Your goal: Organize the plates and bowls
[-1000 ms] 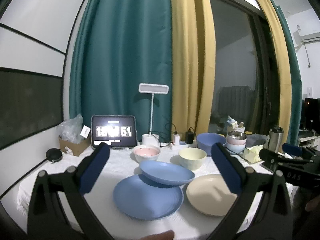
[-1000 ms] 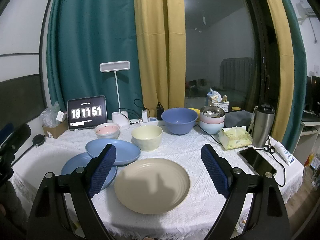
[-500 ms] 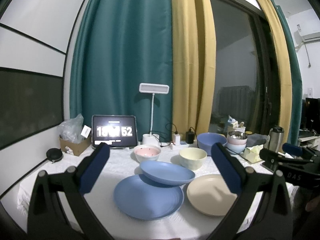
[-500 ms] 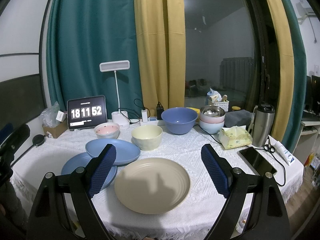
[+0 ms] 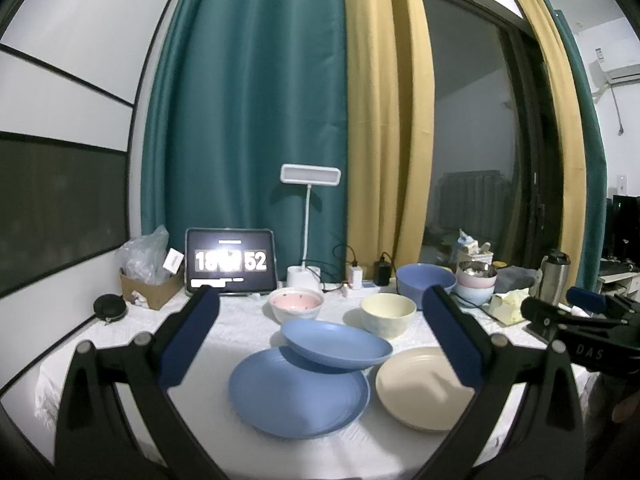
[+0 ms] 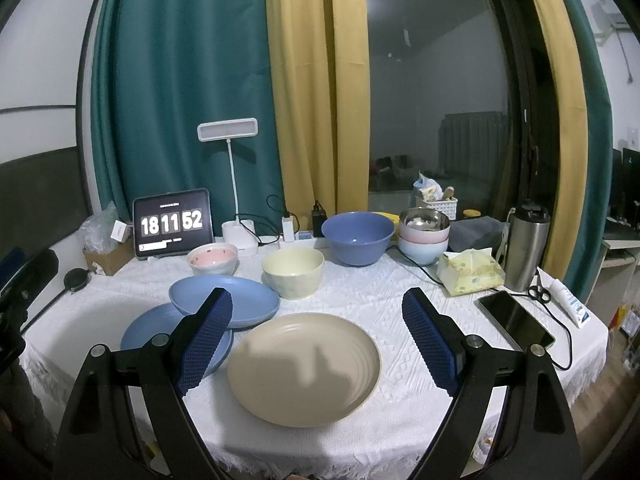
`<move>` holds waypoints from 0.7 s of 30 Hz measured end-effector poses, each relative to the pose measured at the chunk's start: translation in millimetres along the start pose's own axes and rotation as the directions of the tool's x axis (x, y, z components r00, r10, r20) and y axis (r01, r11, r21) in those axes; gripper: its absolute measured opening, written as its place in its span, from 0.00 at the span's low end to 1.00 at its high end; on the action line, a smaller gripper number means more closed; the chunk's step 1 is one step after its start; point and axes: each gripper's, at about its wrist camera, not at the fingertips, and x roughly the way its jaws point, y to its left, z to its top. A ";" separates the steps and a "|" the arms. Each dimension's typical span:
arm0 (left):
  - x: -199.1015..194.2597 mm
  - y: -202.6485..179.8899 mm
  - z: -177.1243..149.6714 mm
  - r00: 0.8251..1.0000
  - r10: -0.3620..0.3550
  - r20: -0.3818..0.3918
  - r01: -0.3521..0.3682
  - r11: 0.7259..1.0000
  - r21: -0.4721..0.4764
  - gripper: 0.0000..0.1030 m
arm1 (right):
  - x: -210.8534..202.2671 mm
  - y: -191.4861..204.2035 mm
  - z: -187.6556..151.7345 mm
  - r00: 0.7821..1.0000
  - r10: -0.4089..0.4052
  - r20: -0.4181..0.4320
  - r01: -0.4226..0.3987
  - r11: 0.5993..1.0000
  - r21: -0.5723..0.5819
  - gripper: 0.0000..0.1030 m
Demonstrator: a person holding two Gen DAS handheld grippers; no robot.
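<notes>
A large flat blue plate (image 5: 298,398) lies on the white tablecloth; a deeper blue plate (image 5: 336,343) rests tilted on its far edge. A cream plate (image 6: 304,368) lies to their right. Behind stand a pink-lined bowl (image 6: 213,258), a pale yellow bowl (image 6: 293,272), a big blue bowl (image 6: 358,237) and a stack of bowls (image 6: 424,236). My left gripper (image 5: 320,336) is open and empty, above and in front of the blue plates. My right gripper (image 6: 318,340) is open and empty, above the cream plate.
At the back stand a clock tablet (image 6: 173,224), a white desk lamp (image 6: 228,136), chargers and a cardboard box (image 5: 150,294). At the right are a tissue pack (image 6: 470,272), a steel flask (image 6: 526,246), a phone (image 6: 516,318), scissors and a tube.
Both grippers stay open and almost still. The clock changed from 51 to 52.
</notes>
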 end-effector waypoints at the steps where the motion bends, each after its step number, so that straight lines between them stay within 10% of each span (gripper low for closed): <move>1: 0.1 0.1 -0.1 1.000 0.000 0.000 0.000 1.000 0.000 0.99 | 0.1 0.0 0.1 1.000 0.000 -0.001 0.000 1.000 0.000 0.87; 21: 28.5 -16.5 -20.7 0.995 -0.030 -0.098 0.032 0.999 0.019 0.99 | 23.5 -12.3 -14.2 0.998 -0.007 -0.068 0.009 1.000 0.029 0.87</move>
